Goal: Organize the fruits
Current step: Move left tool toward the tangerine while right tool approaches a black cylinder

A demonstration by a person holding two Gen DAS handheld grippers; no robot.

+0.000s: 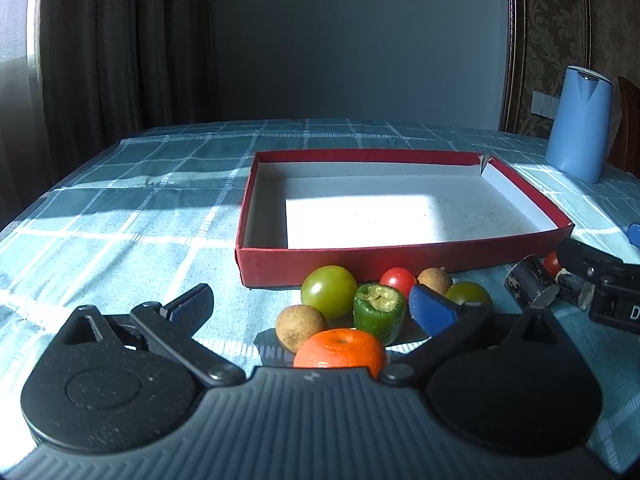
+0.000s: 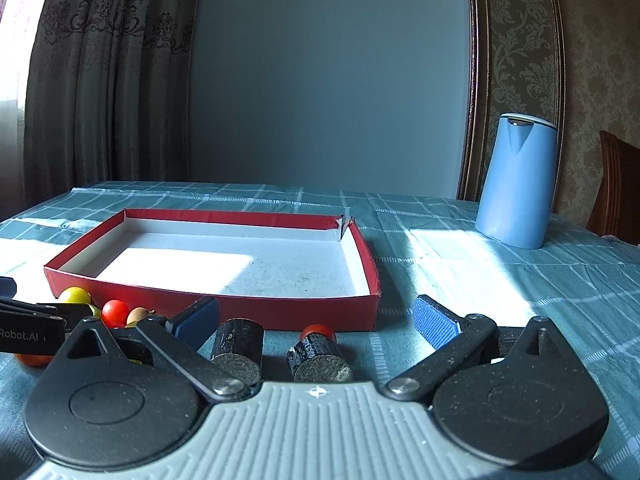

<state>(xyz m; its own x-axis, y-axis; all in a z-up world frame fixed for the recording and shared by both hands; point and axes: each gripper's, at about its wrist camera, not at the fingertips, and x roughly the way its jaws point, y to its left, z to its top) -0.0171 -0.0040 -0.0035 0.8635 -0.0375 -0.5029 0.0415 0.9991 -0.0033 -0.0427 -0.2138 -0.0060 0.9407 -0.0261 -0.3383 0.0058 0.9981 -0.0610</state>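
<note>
The left gripper [image 1: 312,306] hangs low over the table with its jaws wide apart, gripping nothing. Between its fingers lie an orange [image 1: 340,350], a green pepper piece [image 1: 379,312], two brown longans [image 1: 299,326] and a green tomato [image 1: 329,290]; a red tomato [image 1: 397,280] sits just behind. The right gripper [image 2: 316,320] is also spread open and empty. Two dark cylinders [image 2: 238,346] lie between its fingers, with a red tomato [image 2: 318,330] touching the right one. The red box [image 2: 280,308] stands just beyond the fruit on the checked cloth [image 2: 500,280]. A blue jug [image 2: 516,184] stands well to the right.
</note>
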